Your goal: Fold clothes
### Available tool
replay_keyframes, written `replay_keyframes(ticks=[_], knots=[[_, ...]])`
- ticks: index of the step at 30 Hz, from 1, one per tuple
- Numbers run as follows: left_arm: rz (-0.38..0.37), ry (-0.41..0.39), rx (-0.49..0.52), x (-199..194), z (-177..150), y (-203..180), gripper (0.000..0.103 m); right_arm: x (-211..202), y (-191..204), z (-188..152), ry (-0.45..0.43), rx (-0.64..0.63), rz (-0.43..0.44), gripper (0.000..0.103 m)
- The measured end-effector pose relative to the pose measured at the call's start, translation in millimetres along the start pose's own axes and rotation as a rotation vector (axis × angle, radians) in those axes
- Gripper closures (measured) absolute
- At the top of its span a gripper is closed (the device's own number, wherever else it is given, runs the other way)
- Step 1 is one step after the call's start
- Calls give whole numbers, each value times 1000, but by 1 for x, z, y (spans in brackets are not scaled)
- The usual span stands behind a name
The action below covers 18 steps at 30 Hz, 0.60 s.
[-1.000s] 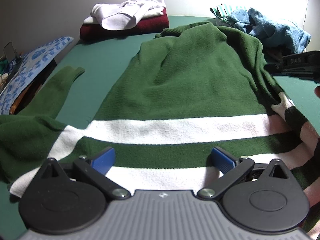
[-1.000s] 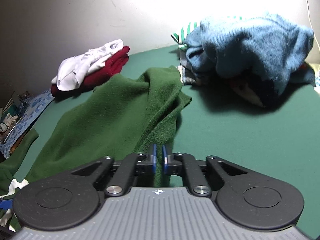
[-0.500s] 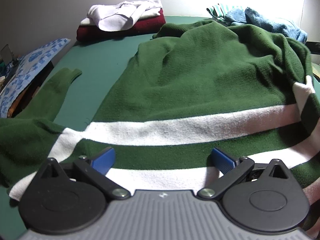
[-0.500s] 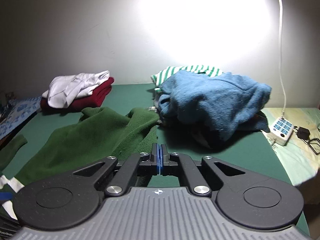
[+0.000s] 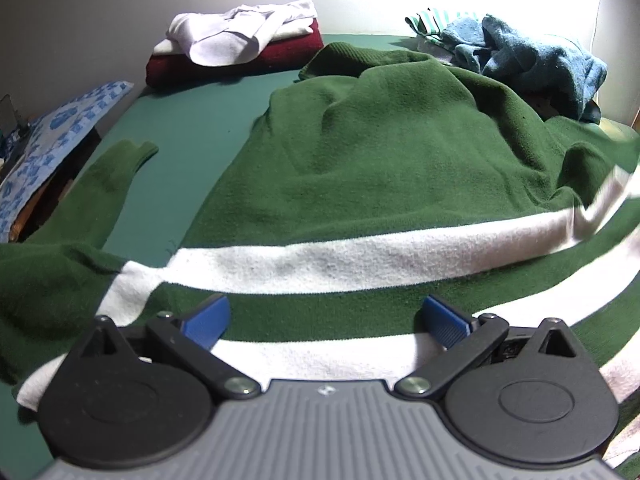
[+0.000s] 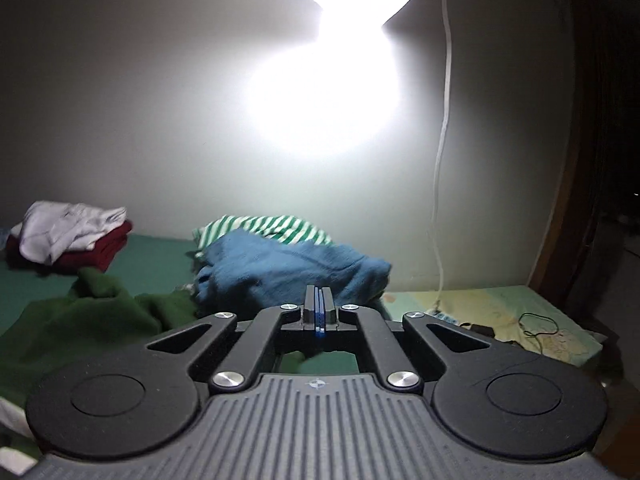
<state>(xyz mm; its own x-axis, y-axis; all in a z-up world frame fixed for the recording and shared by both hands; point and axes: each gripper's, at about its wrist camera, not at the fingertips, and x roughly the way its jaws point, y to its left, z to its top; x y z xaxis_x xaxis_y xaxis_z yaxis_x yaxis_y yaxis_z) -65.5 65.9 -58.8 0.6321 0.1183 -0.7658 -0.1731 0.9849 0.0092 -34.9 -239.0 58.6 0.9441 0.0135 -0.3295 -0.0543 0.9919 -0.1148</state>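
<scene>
Green knitted sweater with white stripes [image 5: 360, 168] spread on the green bed [image 5: 180, 120], ready for folding. Left tongs [image 5: 326, 320] apart over its near hem (likely pinning it); right tongs [image 6: 318, 312] together, empty.

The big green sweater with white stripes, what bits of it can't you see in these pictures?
- Left wrist view: the near hem of the green knit sweater with white stripes is hidden under the open left tongs.
- Left wrist view: its right side is blurred and cut off by the picture's edge.
- Right wrist view: most of it is hidden behind the shut right tongs, with no cloth between them.
</scene>
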Motion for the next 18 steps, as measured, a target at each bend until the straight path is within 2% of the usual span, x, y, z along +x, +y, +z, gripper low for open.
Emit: replay_keyframes(ticks=[3, 8, 9, 12, 14, 18], knots=[[-4, 7, 6, 0, 1, 0, 1, 13, 6, -20, 95, -19, 32, 98], [0, 6, 2, 0, 0, 0, 1, 48, -35, -60, 309, 124, -70, 84], [3, 5, 1, 0, -1, 0, 1, 55, -47, -66, 341, 197, -58, 81], [6, 7, -2, -1, 0, -1, 1, 78, -69, -83, 427, 350, 11, 56], [8, 12, -2, -1, 1, -1, 1, 91, -68, -90, 459, 385, 52, 56], [16, 15, -9, -1, 0, -3, 1, 94, -50, -94, 453, 367, 141, 56]])
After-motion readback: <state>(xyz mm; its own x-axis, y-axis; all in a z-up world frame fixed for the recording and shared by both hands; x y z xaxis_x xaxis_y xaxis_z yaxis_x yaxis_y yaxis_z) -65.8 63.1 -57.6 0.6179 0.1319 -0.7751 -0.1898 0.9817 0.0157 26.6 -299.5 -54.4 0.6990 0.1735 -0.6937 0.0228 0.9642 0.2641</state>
